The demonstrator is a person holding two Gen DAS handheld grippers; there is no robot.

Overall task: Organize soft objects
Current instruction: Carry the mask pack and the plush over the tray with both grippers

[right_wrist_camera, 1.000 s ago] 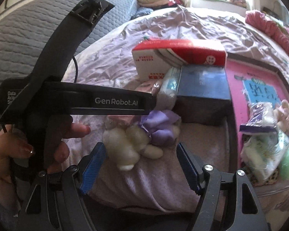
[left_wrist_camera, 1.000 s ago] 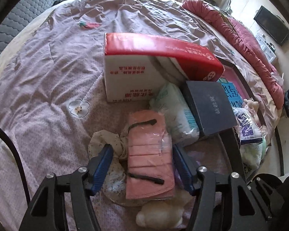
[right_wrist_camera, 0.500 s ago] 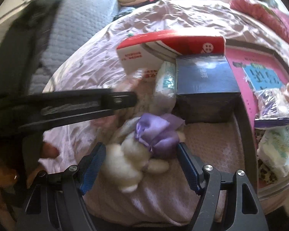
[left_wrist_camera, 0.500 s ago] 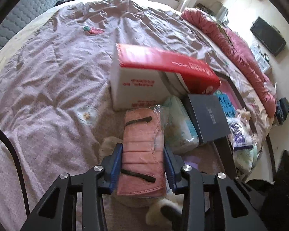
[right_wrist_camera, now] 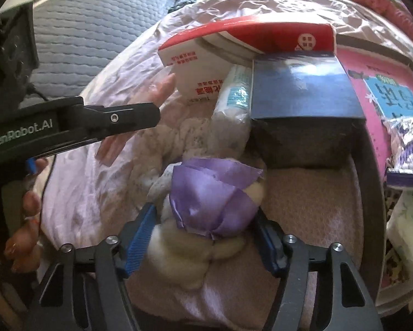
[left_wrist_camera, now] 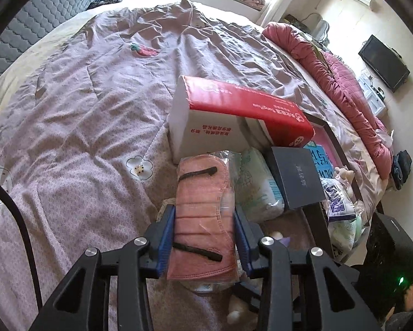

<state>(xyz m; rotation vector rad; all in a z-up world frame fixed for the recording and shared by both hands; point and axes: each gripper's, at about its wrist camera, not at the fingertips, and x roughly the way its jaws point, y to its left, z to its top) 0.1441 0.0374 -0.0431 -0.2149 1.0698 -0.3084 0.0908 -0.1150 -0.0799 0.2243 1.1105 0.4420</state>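
Observation:
A pink pack of face masks (left_wrist_camera: 203, 207) in clear wrap is held off the bed, with my left gripper (left_wrist_camera: 205, 237) shut on its sides. In the right wrist view a cream plush toy (right_wrist_camera: 184, 251) with a purple ribbon bow (right_wrist_camera: 214, 201) lies on the mauve bedspread (left_wrist_camera: 82, 110). My right gripper (right_wrist_camera: 203, 237) straddles the toy and its jaws are closing. Both blue pads touch the toy's sides. One black finger (right_wrist_camera: 118, 117) of the left gripper crosses that view at the left.
Ahead stand a red and white carton (left_wrist_camera: 234, 115), a dark box (left_wrist_camera: 297, 176) and a white tissue pack (left_wrist_camera: 258, 184). A black-rimmed tray (left_wrist_camera: 335, 140) on the right holds a pink book and wrapped packs. A red quilt (left_wrist_camera: 344, 82) lines the far bed edge. A hand (right_wrist_camera: 21, 234) shows at the left.
The left jaws closed onto the mask pack and lifted it off the bed. The right gripper came down over the plush toy and its jaws narrowed around it.

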